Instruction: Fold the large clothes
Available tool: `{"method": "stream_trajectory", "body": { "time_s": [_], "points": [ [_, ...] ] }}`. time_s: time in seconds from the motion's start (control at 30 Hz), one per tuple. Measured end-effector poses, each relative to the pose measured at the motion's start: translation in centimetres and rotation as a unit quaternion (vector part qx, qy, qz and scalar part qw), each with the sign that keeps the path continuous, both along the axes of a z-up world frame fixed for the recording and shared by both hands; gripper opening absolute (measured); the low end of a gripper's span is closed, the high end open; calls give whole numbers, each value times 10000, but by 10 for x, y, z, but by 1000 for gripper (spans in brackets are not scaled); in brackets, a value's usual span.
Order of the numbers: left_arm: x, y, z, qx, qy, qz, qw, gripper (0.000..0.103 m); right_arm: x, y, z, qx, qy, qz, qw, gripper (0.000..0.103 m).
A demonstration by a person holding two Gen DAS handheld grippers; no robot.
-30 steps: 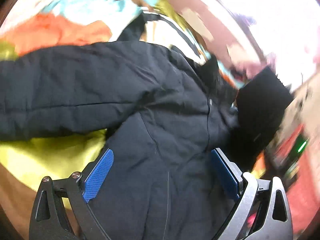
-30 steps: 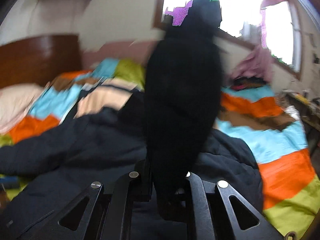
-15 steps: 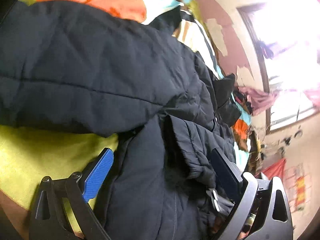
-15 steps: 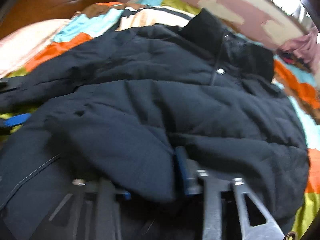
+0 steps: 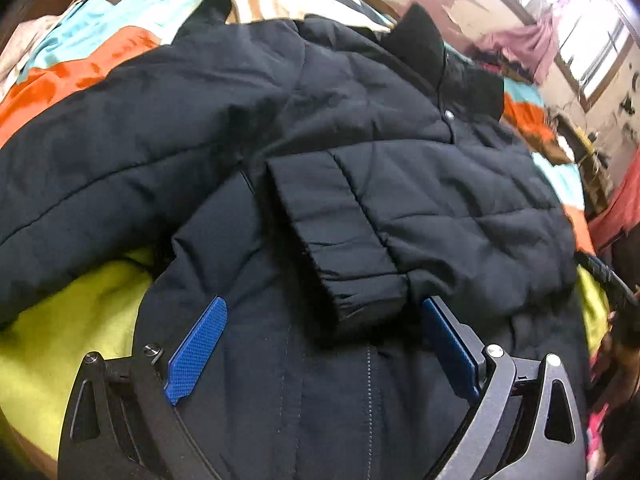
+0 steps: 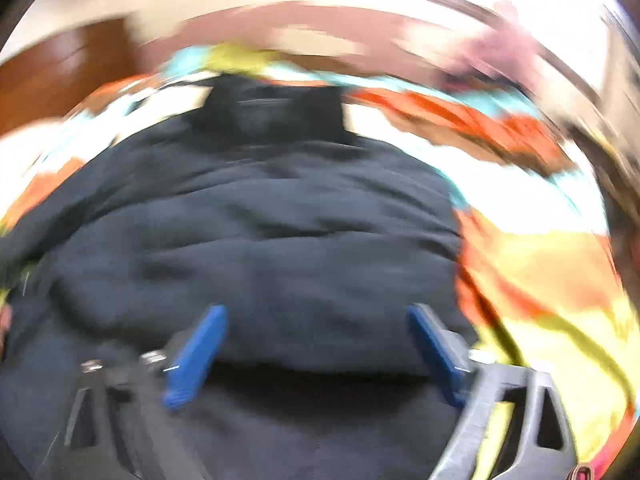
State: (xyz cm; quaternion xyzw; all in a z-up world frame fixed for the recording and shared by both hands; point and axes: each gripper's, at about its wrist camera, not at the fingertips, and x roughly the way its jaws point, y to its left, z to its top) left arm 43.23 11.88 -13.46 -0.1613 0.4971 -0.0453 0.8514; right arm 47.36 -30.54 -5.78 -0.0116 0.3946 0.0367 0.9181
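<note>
While both grippers' jaws are hanging wide and empty, the folded sleeve (image 5: 344,236) is probably springing back off the jacket (image 6: 256,248).

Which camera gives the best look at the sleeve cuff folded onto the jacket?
The left wrist view: the cuff lies sharp and central across the jacket, just ahead of the open left gripper. The right wrist view is motion-blurred; there the jacket is a dark mass, and I cannot pick out the cuff.

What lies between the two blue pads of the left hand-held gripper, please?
In the left wrist view, the folded-over sleeve cuff of the dark jacket lies between the left hand-held gripper's open pads, neither pressing on it.
</note>
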Motion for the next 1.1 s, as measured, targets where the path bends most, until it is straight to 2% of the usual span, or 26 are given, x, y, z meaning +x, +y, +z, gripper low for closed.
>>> {"method": "stream_trajectory", "body": {
  "time_s": [0.03, 0.07, 0.17, 0.27, 0.33, 0.4, 0.47, 0.5, 0.53, 0.57, 0.63, 0.73, 0.83, 0.93, 1.1],
  "points": [
    [-1, 0, 0, 9, -17, 4, 10000, 95, 3, -12, -6, 137, 59, -182, 9997, 61],
    [-3, 0, -2, 21, -22, 3, 10000, 95, 7, -24, -13, 250, 107, -373, 9989, 57],
    [-3, -2, -6, 119, 16, -39, 9999, 96, 14, -38, -34, 431, 259, -554, 9972, 55],
    [1, -10, -5, 347, 85, -154, 9992, 99, 25, -25, -54, -15, 416, -429, 9982, 56],
    [0, -16, -4, 621, 134, -239, 9977, 99, 26, -12, -55, -431, 337, -525, 9971, 56],
    [-5, -14, 1, 691, 49, -184, 9974, 99, 23, -1, -50, -827, 296, -540, 9947, 56],
    [-13, -4, 8, 456, -35, -10, 9990, 99, 22, 4, -44, -918, 382, -561, 9935, 62],
    [-19, 5, 11, 257, -84, 122, 9996, 99, 19, 3, -42, -856, 431, -611, 9935, 69],
    [-26, 15, 14, 47, -109, 267, 9996, 99, 16, 3, -38, -706, 507, -681, 9939, 79],
    [-34, 27, 16, -196, -126, 423, 9988, 99, 12, 3, -34, -509, 627, -731, 9940, 83],
    [-53, 53, 20, -648, -210, 727, 9950, 99, 5, 7, -31, -92, 1009, -832, 9914, 86],
    [-90, 94, 20, -824, -161, 1431, 9862, 99, -7, 31, -24, 87, 1231, -881, 9884, 86],
    [-135, 137, 21, -1300, -403, 1846, 9733, 99, -15, 75, -12, 34, 1010, -490, 9937, 86],
    [-163, 160, 32, -1078, -452, 2431, 9629, 99, -23, 135, -4, -198, 705, 98, 9973, 86],
    [-185, 209, 33, -1302, -536, 3580, 9230, 99, -31, 229, -12, -329, 903, 1185, 9883, 86]
  ]
}}
